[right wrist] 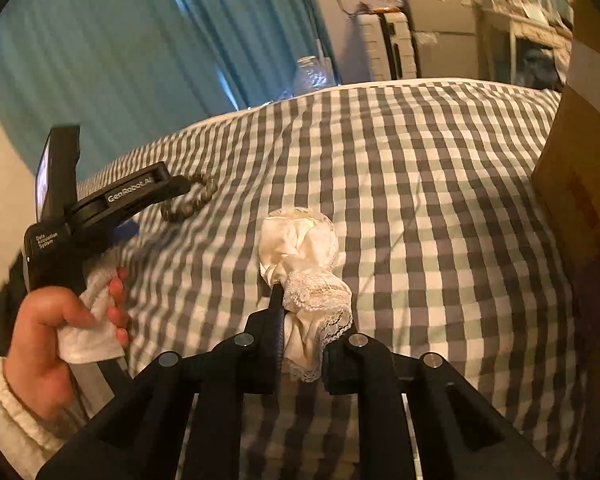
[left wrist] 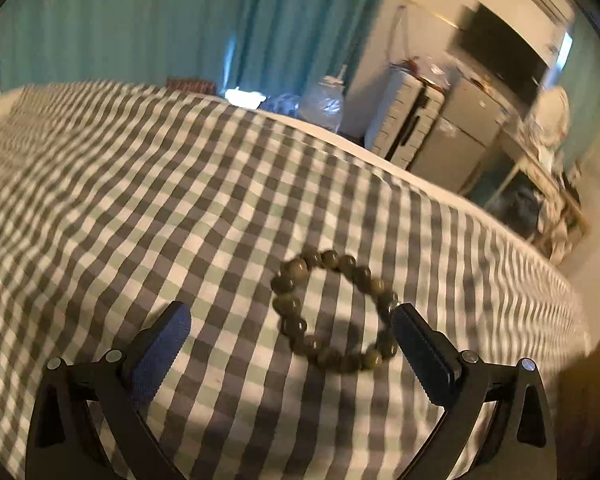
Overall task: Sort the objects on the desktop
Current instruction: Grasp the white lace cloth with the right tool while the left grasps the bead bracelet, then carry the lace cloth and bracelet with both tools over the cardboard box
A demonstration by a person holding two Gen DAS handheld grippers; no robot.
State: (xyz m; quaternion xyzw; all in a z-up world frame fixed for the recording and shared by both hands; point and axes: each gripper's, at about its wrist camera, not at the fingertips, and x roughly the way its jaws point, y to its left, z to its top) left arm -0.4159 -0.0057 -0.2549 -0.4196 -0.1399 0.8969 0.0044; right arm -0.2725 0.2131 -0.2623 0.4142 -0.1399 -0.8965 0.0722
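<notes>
Bead bracelet (left wrist: 334, 314): a closed ring of olive-brown round beads, lying flat on the checked bedspread (left wrist: 180, 200) in the left wrist view. The left gripper (left wrist: 292, 344) stands released, jaws spread wide. The bracelet lies between the two fingers, off-centre toward the right one. Its right arc sits at the tip of the right finger (left wrist: 424, 348); contact there cannot be confirmed. The left finger (left wrist: 162, 356), with its blue ribbed pad, stands well apart from the beads. Beyond the bed edge are a teal curtain (left wrist: 140, 20), a grey ribbed suitcase (left wrist: 404, 120) and a dark screen (left wrist: 500, 56) on the wall. Background detail is blurred.

Right wrist view: the right gripper (right wrist: 300, 344) is clenched on a cream lace-trimmed scrunchie (right wrist: 304, 272). The fabric is pinched between the two pads and bunches forward past the fingertips over the bedspread (right wrist: 420, 180). Whether the scrunchie rests on the cloth or hangs just above it cannot be told. At the left edge, the person's left hand (right wrist: 48, 332), in a white ruffled sleeve (right wrist: 4, 400), holds the handle of the other gripper (right wrist: 148, 196) together with a white tissue (right wrist: 88, 336). The bracelet (right wrist: 188, 204) shows partly just past that gripper's finger, on the bedspread. A brown cardboard box (right wrist: 576, 184) stands at the right edge of the bed.
</notes>
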